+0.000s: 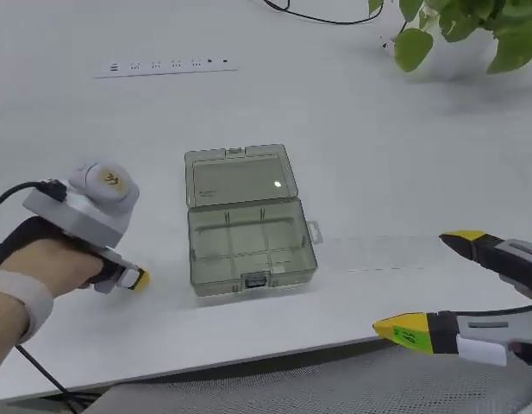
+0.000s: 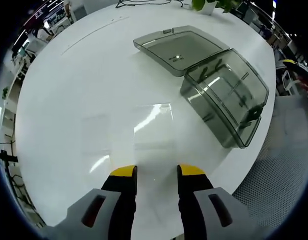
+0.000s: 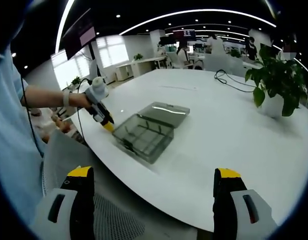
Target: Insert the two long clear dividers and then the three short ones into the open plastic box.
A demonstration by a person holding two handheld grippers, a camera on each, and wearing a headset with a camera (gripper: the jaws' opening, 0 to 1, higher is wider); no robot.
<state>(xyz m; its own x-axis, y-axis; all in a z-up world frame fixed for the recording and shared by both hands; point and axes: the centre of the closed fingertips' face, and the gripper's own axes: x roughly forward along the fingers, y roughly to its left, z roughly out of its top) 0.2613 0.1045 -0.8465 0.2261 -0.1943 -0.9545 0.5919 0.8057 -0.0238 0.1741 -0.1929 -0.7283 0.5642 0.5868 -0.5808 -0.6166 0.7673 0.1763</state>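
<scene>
left gripper (image 2: 157,171), jaws slightly apart and empty, points at a clear divider (image 2: 153,125) lying flat just ahead, nearer it than the right gripper (image 1: 421,283), which is wide apart. the open box (image 2: 228,95) lies ahead-right.

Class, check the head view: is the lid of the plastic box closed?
No, the lid lies folded back flat on the table behind the open box.

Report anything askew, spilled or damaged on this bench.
Nothing stands out. The plastic box sits flat with its lid folded back, and clear dividers lie flat on the table beside it. No spill or damage shows.
</scene>
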